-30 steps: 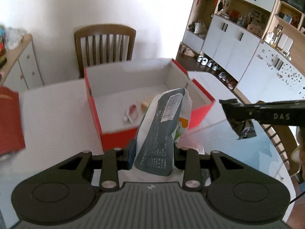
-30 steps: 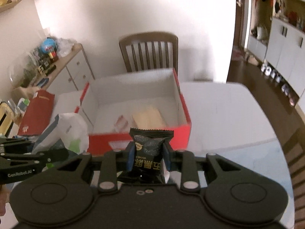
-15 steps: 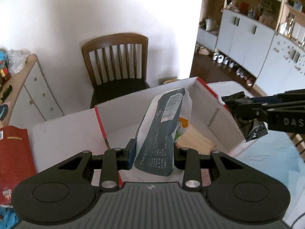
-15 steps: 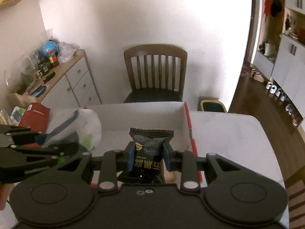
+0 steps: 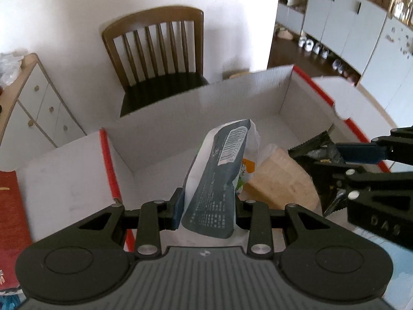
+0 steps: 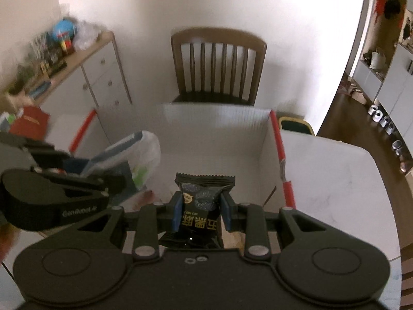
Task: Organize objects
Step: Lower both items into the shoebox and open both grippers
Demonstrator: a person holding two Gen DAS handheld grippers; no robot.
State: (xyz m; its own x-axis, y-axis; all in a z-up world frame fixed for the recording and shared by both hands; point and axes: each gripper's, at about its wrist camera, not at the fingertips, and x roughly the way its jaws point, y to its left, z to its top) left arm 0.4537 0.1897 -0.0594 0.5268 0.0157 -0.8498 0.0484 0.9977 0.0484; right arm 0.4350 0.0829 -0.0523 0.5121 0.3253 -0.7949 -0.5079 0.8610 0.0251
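Note:
My left gripper [image 5: 209, 201] is shut on a grey-and-white snack pouch [image 5: 219, 175] with a barcode, held upright over the open red box [image 5: 108, 160]. My right gripper [image 6: 200, 213] is shut on a small black snack packet [image 6: 204, 201], also hanging above the box's white inside [image 6: 219, 142]. In the left wrist view the right gripper [image 5: 333, 155] comes in from the right with the black packet [image 5: 315, 152]. In the right wrist view the left gripper [image 6: 85, 173] and its pouch [image 6: 139, 155] sit at the left. A beige packet [image 5: 281, 180] lies on the box floor.
A wooden chair [image 5: 155, 49] stands behind the white table [image 6: 330, 180]. A white drawer cabinet [image 6: 100, 75] with clutter on top lines the left wall. A red booklet [image 5: 10, 206] lies left of the box. White cupboards [image 5: 348, 20] and shoes [image 6: 387, 126] are at the right.
Both grippers moved forward and down over the box with their packets still gripped. The box now fills the lower middle of both views and its floor is closer.

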